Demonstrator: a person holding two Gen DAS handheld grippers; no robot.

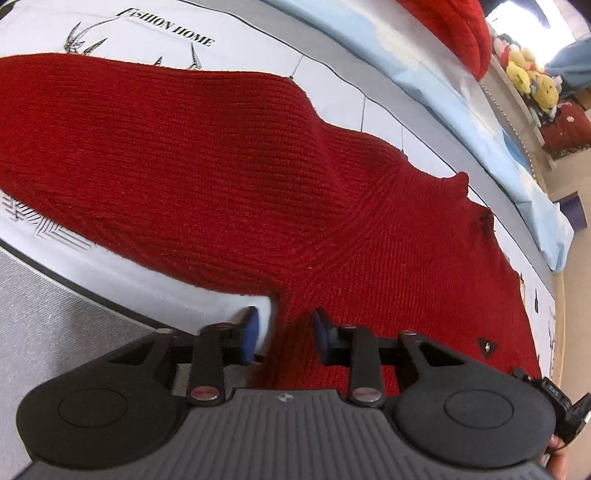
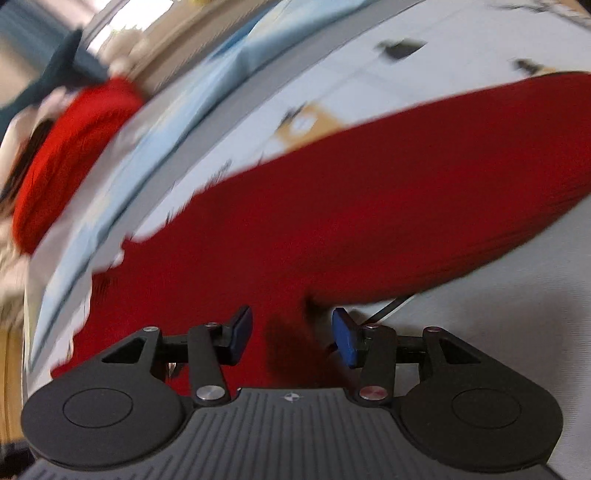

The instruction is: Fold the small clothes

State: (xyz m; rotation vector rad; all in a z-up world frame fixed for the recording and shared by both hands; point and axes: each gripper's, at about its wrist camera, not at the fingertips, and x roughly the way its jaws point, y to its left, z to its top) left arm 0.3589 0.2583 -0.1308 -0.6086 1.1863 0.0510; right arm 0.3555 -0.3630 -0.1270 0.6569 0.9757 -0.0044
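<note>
here the red rib-knit sweater (image 1: 229,155) lies spread flat on a bed covered by a white printed sheet (image 1: 155,33), one sleeve reaching toward the sheet's near edge. the left gripper (image 1: 284,339) sits low over the armpit, where sleeve meets body; its jaws show a gap with a ridge of knit rising between them, and i cannot tell whether the pads press it yet. the right gripper (image 2: 291,338), in a blurred view, hangs over the body with jaws about half open and nothing held. the knit looks soft, thick and limp, likely to sag and stretch, so a hem, cuff or seam seems the best hold. a second red knit garment (image 1: 454,29) lies heaped at the far edge; plush toys (image 1: 528,74) stand beyond the bed, well apart.
</note>
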